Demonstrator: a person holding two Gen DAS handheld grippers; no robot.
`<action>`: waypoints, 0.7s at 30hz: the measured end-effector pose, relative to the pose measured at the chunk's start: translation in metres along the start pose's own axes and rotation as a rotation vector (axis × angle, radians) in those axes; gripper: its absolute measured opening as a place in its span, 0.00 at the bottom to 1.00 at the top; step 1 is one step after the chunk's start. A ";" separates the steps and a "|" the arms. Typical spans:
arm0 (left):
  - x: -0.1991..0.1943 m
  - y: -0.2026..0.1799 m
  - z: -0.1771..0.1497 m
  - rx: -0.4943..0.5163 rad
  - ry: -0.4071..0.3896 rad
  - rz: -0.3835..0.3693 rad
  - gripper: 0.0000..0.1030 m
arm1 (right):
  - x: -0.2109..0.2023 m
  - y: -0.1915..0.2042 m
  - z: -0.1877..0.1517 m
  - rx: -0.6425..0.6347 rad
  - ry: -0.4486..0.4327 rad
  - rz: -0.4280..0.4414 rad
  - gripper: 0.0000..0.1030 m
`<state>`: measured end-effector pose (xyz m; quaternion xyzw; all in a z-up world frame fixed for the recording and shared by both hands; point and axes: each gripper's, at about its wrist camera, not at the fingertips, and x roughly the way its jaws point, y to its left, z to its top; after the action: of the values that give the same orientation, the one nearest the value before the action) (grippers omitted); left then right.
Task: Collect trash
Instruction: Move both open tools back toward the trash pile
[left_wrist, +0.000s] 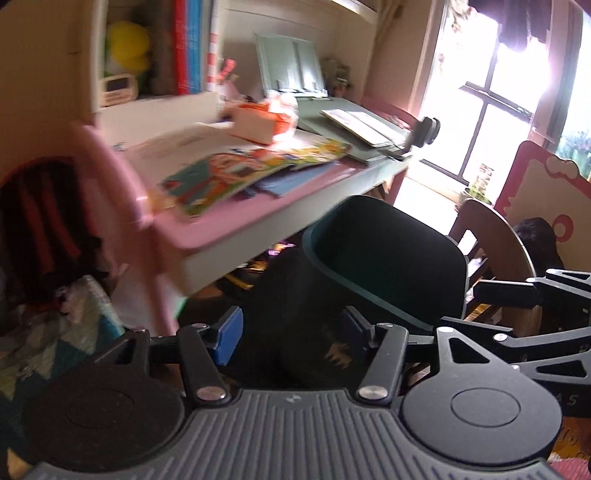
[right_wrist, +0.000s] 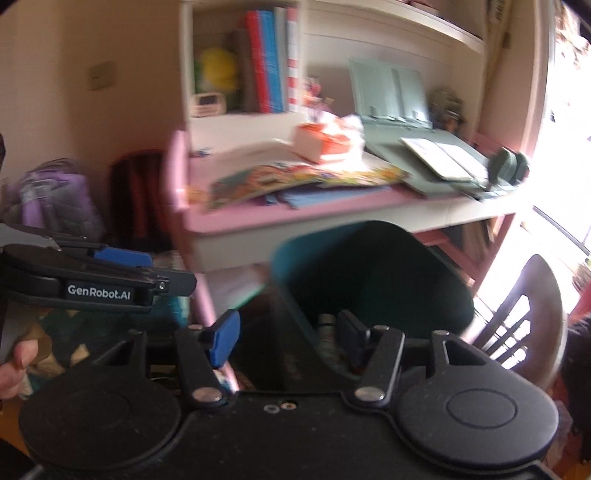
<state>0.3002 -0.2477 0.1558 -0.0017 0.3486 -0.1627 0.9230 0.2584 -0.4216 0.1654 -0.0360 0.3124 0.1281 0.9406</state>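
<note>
Blue-padded fingers of the left gripper (left_wrist: 290, 334) stand apart at the bottom centre of the left wrist view, with nothing between them. Just above them, in the middle of the frame, a dark teal trash bin (left_wrist: 384, 266) tilts its open mouth toward the camera; its inside is too dark to read. A pink-edged desk (left_wrist: 236, 218) fills the upper left and centre, strewn with colourful picture books (left_wrist: 236, 170) and an orange-and-white box (left_wrist: 258, 122). Part of the right gripper (left_wrist: 532, 291) reaches in from the right edge. A bright window (left_wrist: 495, 110) glares at the upper right. In the right wrist view, the right gripper (right_wrist: 290, 334) sits at the bottom centre, its fingers likewise parted and holding nothing. The same trash bin (right_wrist: 373, 273) lies just above them, mouth open, beneath the desk (right_wrist: 295, 210) edge; a small pale object shows at its lower rim, too blurred to identify. The left gripper (right_wrist: 110, 273) enters from the left edge, a person's hand (right_wrist: 14, 365) below it. Books (right_wrist: 269, 59) stand on a shelf at the top centre, and a wooden chair (right_wrist: 524, 317) sits at the lower right.
</note>
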 end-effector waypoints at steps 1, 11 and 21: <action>-0.009 0.008 -0.005 -0.005 -0.007 0.013 0.64 | -0.002 0.011 -0.001 -0.010 -0.006 0.021 0.57; -0.079 0.097 -0.068 -0.087 -0.023 0.124 0.69 | 0.005 0.116 -0.015 -0.089 -0.032 0.232 0.57; -0.111 0.184 -0.141 -0.159 -0.005 0.235 0.74 | 0.051 0.211 -0.051 -0.131 0.021 0.426 0.58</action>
<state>0.1858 -0.0246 0.0988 -0.0344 0.3558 -0.0255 0.9336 0.2123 -0.2142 0.0963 -0.0316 0.3139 0.3433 0.8846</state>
